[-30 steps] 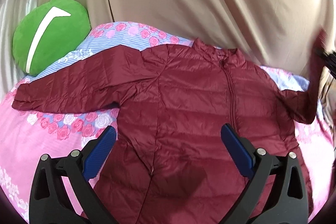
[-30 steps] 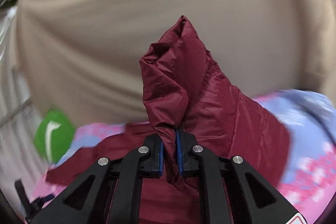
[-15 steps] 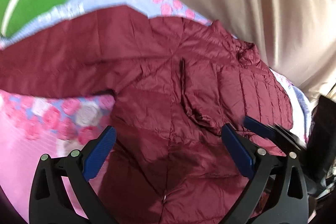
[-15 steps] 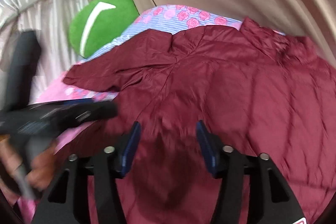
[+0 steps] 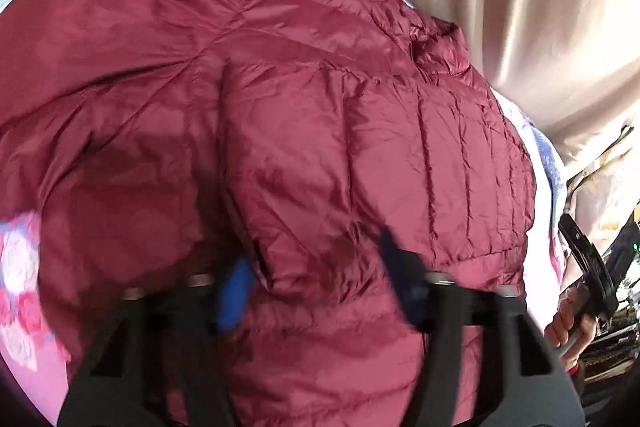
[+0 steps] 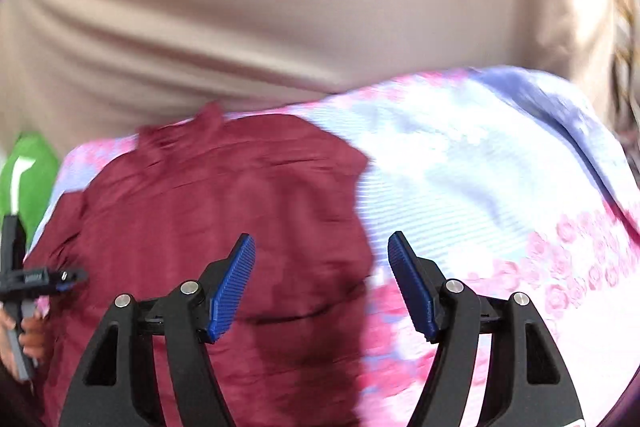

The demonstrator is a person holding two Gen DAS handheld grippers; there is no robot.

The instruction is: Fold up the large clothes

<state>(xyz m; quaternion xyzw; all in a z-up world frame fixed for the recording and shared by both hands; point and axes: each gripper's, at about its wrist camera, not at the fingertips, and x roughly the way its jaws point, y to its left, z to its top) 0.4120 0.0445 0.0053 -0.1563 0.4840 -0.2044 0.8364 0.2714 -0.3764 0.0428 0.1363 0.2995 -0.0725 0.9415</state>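
A maroon puffer jacket (image 5: 304,131) lies front up on the floral bed sheet (image 6: 480,171). One sleeve (image 5: 304,187) is folded across its chest. My left gripper (image 5: 316,283) hangs low over the end of that sleeve. Its blurred jaws are closing with the sleeve's end between them, and a gap still shows. It also shows at the left edge of the right wrist view as the left gripper (image 6: 44,275). My right gripper (image 6: 320,283) hovers over the jacket's (image 6: 208,227) right edge. Its jaws are opening and hold nothing.
A beige curtain (image 6: 280,7) hangs behind the bed. A green cushion (image 6: 28,179) sits at the far left. A hand (image 5: 568,323) holding the right gripper's handle shows at the right of the left wrist view. Bare sheet lies to the right of the jacket.
My right gripper let go of the raised sleeve, which now lies across the jacket's front, and drew to the jacket's right edge. My left gripper dropped closer and its jaws narrowed.
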